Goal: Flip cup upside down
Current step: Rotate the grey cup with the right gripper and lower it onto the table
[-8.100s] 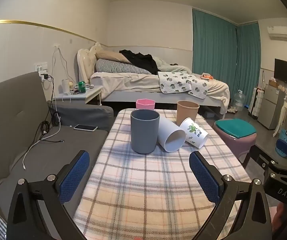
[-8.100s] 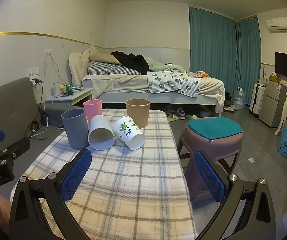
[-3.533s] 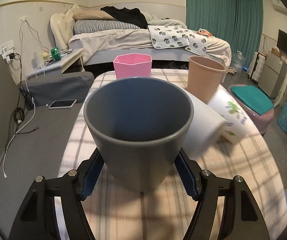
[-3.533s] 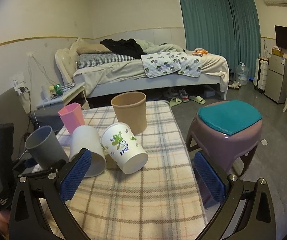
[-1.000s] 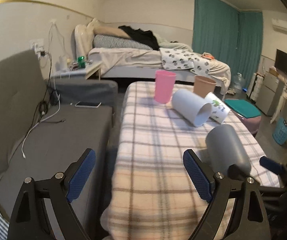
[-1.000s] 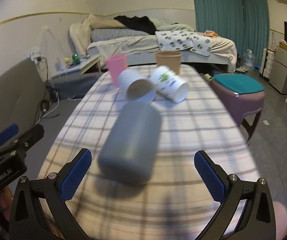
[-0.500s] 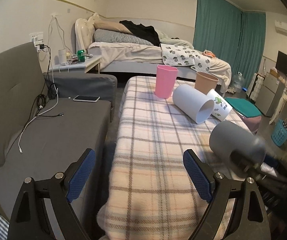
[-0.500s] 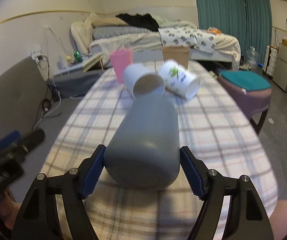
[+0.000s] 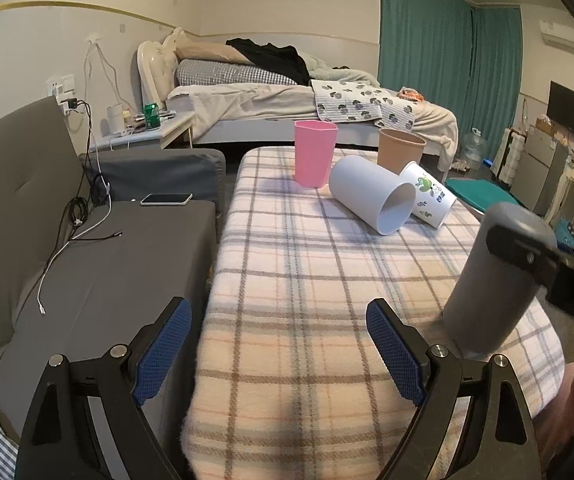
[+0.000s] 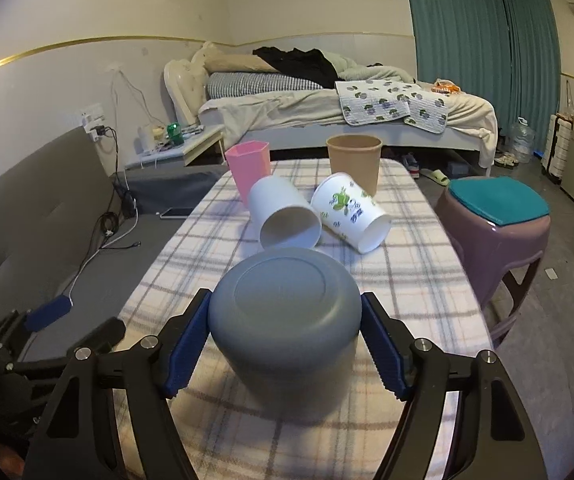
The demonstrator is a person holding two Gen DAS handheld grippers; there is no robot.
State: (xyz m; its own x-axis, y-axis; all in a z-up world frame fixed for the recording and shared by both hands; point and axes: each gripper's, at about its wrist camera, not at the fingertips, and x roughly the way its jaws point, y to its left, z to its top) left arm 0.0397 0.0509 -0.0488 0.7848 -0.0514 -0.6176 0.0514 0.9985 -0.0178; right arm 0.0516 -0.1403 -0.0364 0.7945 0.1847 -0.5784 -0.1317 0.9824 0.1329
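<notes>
The right gripper point(image 10: 285, 350) clamped the grey cup point(image 10: 285, 322), base up, low in the frame; four other cups stood or lay mid-frame on the desk point(image 10: 407, 276).

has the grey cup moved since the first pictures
Yes. The grey cup has left its spot by the white cup for the table's near end, now bottom-up in the right gripper.

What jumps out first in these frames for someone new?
The gray cup, base up, clamped between the blue pads of the right tool near the front of the plaid-covered table. Behind it, a white cup and a printed paper cup lie on their sides, with a pink cup and a brown paper cup upright at the far end. The left tool hangs open, holding nothing.
</notes>
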